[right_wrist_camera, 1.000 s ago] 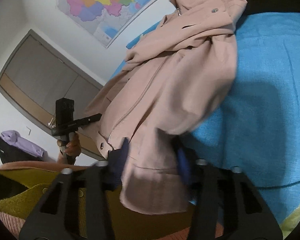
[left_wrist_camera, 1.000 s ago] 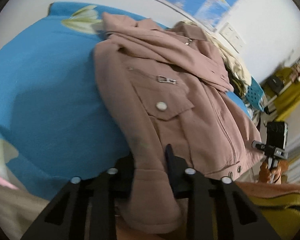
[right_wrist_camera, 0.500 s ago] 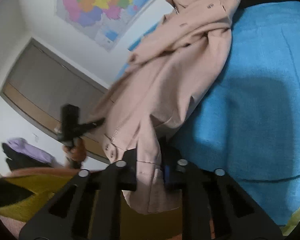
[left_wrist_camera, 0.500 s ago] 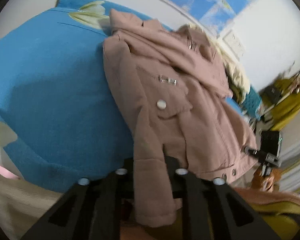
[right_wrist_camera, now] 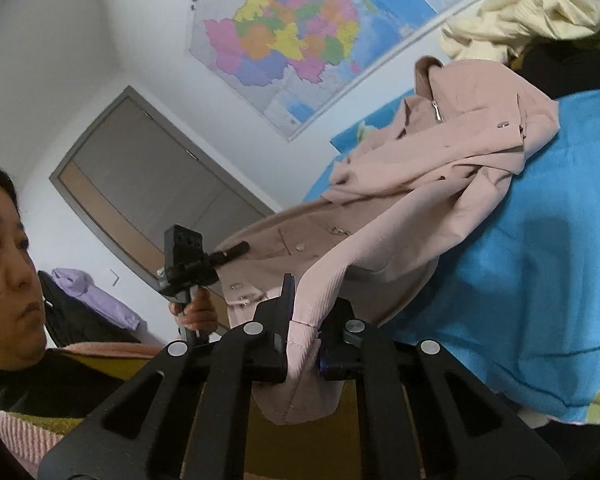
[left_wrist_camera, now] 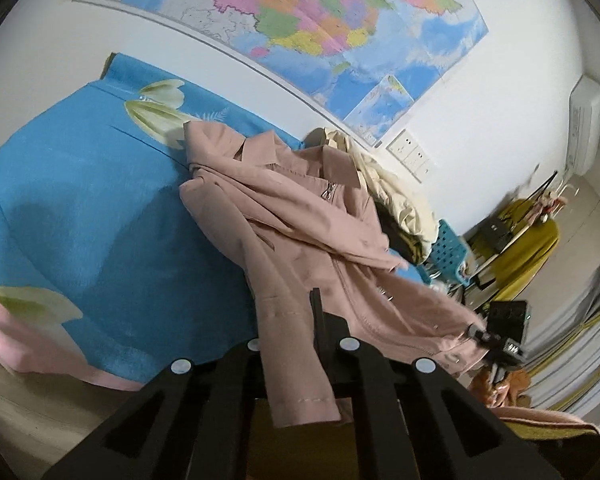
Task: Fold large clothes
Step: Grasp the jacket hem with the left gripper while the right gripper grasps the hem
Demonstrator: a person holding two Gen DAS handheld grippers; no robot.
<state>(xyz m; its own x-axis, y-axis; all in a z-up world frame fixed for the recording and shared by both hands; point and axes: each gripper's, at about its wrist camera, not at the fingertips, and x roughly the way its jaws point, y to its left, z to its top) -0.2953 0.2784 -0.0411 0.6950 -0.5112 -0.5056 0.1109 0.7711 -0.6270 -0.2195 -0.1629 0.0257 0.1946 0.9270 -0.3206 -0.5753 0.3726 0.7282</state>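
A dusty-pink jacket lies collar-far on the blue flowered bedspread, its lower edge raised off the bed. My left gripper is shut on one bottom corner of the jacket, and the cloth hangs down between the fingers. In the right wrist view the jacket stretches from the bedspread to my right gripper, whose jaws are closing with the other bottom corner pinched between the pads. Each gripper shows in the other's view: the right gripper and the left gripper, both at the hem.
A pile of cream and dark clothes sits at the bed's far side, just beyond the jacket. A map hangs on the wall. A turquoise chair and a yellow seat stand right. The person is beside a grey door.
Both grippers have closed on the jacket's bottom corners and risen, lifting the hem off the bed. Both views have tilted up toward the wall.
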